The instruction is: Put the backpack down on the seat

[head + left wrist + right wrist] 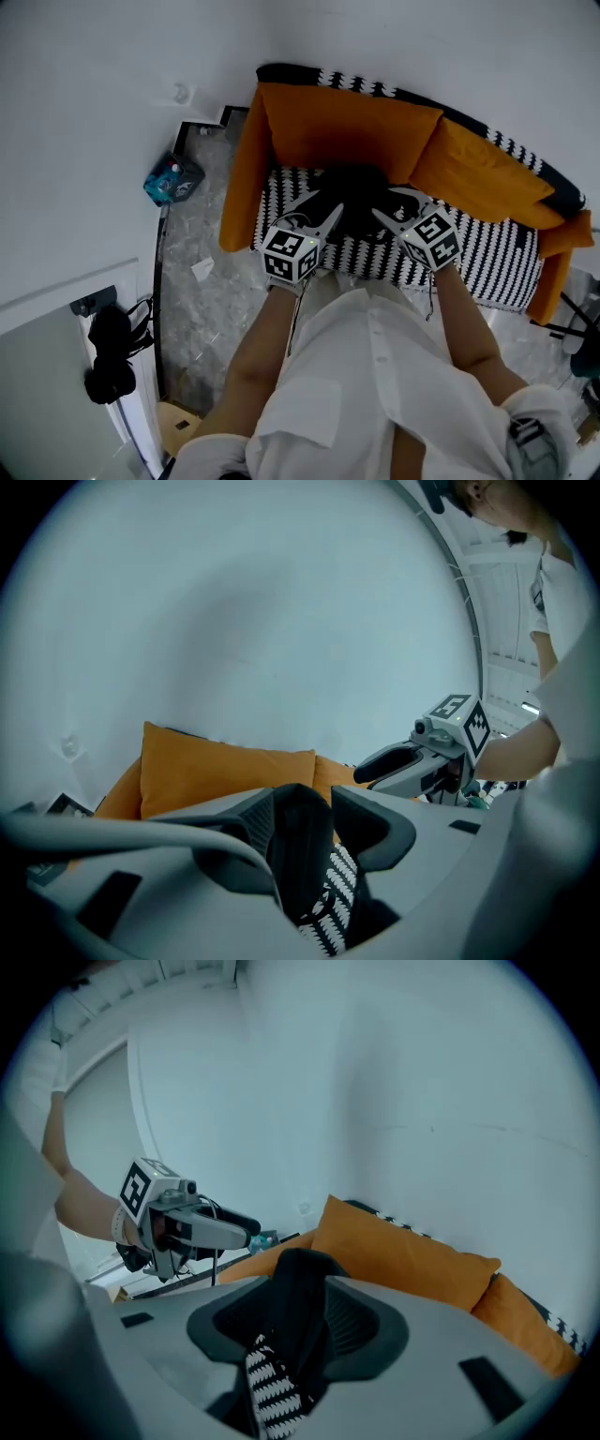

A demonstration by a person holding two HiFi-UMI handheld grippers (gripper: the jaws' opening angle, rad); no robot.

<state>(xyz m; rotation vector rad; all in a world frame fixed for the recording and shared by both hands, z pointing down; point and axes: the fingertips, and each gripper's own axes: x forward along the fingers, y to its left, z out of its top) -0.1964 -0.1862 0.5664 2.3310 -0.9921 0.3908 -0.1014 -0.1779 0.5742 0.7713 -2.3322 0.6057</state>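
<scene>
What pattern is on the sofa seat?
The seat has black and white zigzag rows, clearest in the head view.

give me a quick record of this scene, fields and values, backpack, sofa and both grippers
backpack: black, lying on the sofa seat by the orange back cushion
sofa seat: black-and-white pattern
left gripper: open, aimed at the backpack, not gripping it
right gripper: open, aimed at the backpack, not gripping it
task: backpack looks set down

The black backpack (352, 192) sits on the black-and-white patterned seat (487, 262), against the orange back cushion (347, 131).
</scene>
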